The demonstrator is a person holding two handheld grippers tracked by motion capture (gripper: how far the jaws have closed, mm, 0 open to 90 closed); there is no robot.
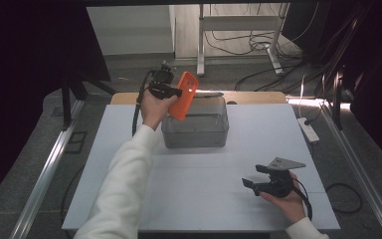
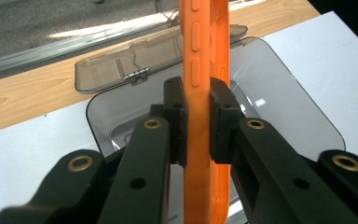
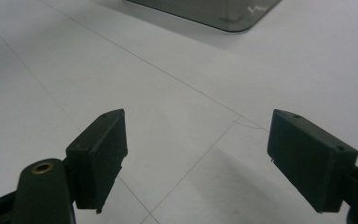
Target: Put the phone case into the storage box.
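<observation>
An orange phone case (image 1: 185, 94) hangs tilted over the left end of a clear smoky plastic box (image 1: 195, 130) at the table's far middle. My left gripper (image 1: 177, 92) is shut on the case; in the left gripper view the case (image 2: 204, 70) stands edge-on, clamped by both pads (image 2: 175, 119) above the open box (image 2: 279, 88). My right gripper (image 1: 252, 174) rests near the front right of the white table, held by a hand, its jaws wide apart. In the right gripper view the fingers (image 3: 100, 156) have only bare table between them.
The box's hinged lid (image 2: 121, 70) lies open behind it on the wooden strip (image 1: 258, 96). A white power strip (image 1: 308, 129) sits at the table's right edge. White tabletop (image 1: 204, 174) spreads between box and right gripper. Cables and a desk frame (image 1: 238, 30) are on the floor behind.
</observation>
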